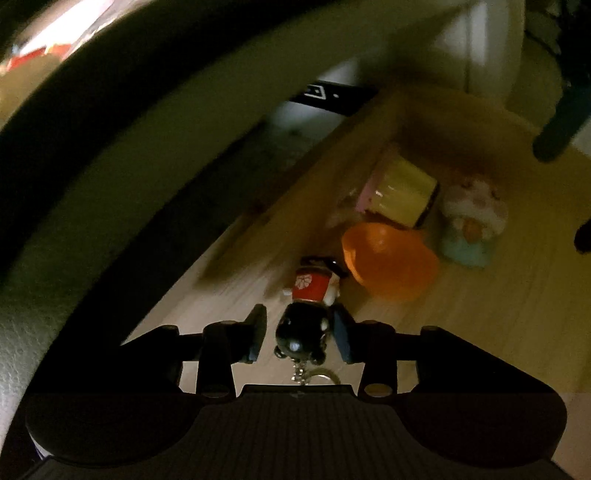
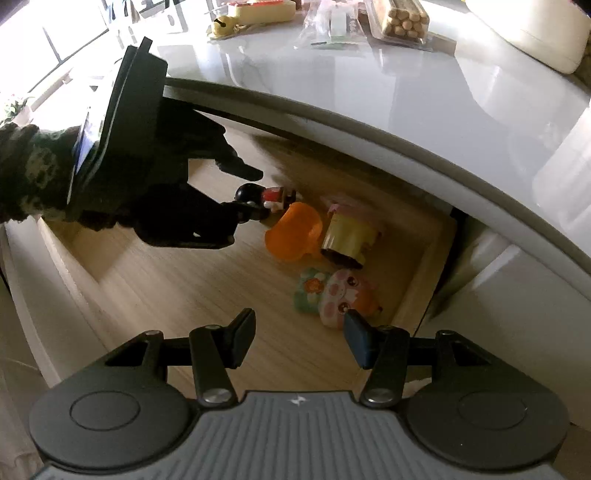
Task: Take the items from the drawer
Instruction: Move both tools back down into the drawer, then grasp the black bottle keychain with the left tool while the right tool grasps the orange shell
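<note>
In the open wooden drawer (image 2: 166, 280) lies a small figurine keychain (image 1: 308, 291) with a black round head, a red body and a metal ring. My left gripper (image 1: 300, 338) straddles its head: the right pad is at the head and a narrow gap shows at the left pad. In the right wrist view the left gripper (image 2: 248, 190) reaches in from the left around the same figurine (image 2: 275, 194). My right gripper (image 2: 299, 328) hangs open and empty over the drawer, its right finger just above a pig-faced soft toy (image 2: 336, 295).
An orange bowl (image 2: 295, 229) lies tipped beside a yellow and pink cup (image 2: 349, 232) near the drawer's back. The glossy white tabletop (image 2: 369, 92) overhangs the drawer; a packet of sticks (image 2: 399, 18) and plastic bags (image 2: 332, 22) lie on it. A patterned sleeve (image 2: 29, 173) is at left.
</note>
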